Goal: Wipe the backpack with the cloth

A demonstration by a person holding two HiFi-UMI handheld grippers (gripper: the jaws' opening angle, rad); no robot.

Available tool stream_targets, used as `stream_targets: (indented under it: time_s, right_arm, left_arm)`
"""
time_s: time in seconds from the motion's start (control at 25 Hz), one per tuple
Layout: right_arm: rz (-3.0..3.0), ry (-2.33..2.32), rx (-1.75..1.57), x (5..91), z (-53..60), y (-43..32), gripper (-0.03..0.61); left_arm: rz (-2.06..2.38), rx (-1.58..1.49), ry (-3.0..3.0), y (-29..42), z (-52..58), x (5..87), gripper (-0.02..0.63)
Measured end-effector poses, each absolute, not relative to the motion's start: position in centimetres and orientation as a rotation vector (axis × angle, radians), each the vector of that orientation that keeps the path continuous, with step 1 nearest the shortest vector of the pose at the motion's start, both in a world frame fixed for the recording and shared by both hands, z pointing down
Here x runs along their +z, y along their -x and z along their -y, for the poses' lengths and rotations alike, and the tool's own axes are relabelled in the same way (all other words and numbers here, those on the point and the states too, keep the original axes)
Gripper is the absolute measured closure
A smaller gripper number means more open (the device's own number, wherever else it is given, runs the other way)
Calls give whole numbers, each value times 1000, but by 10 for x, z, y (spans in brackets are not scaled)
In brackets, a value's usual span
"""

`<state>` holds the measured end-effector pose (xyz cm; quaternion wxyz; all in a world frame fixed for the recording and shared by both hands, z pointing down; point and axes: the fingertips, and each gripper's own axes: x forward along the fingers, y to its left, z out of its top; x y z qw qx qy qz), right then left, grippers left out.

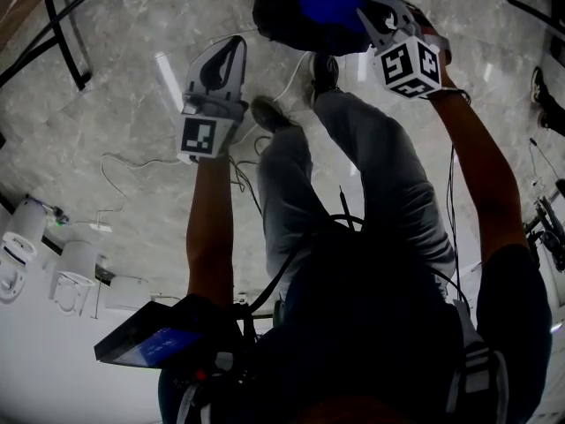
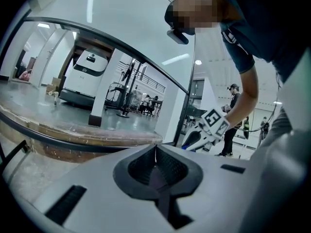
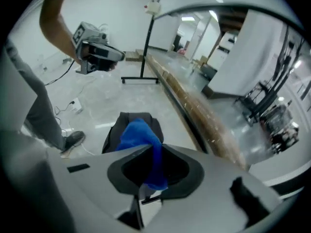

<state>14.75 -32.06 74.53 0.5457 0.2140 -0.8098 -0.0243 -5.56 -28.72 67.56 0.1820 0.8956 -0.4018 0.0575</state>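
A black backpack [image 1: 287, 16] lies on the marble floor at the top of the head view, just past the person's shoes. My right gripper [image 1: 366, 7] hangs over it, shut on a blue cloth [image 1: 331, 7]. In the right gripper view the cloth [image 3: 141, 137] bunches between the jaws and drapes over the backpack [image 3: 112, 135] below. My left gripper [image 1: 234, 47] is held out to the left of the backpack, apart from it, jaws together with nothing in them. The left gripper view shows its own jaws [image 2: 155, 152] meeting, and the right gripper [image 2: 209, 127] beyond them.
White cables and a plug [image 3: 75, 106] trail over the floor by the person's shoes [image 1: 269, 113]. A black metal stand [image 1: 66, 34] is at the upper left. A long wood-edged counter [image 3: 194, 101] runs to the right of the backpack. White machines [image 1: 18, 246] stand at the left.
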Motion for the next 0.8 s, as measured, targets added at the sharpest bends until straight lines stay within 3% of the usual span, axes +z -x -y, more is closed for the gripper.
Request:
stream_targets:
  time_s: [0.2, 0.32, 0.44, 0.8]
  right_arm:
    - [1967, -489, 475, 804, 317, -167, 528]
    - [2046, -507, 720, 791, 319, -169, 439]
    - [2076, -452, 818, 776, 310, -166, 391]
    - [2110, -557, 810, 771, 325, -170, 390]
  left_arm:
    - [1141, 170, -2533, 52, 286, 671, 612]
    - [1144, 163, -2535, 50, 286, 663, 612]
    - [1142, 168, -2529, 52, 284, 658, 612]
    - [1130, 179, -2556, 50, 285, 653, 612]
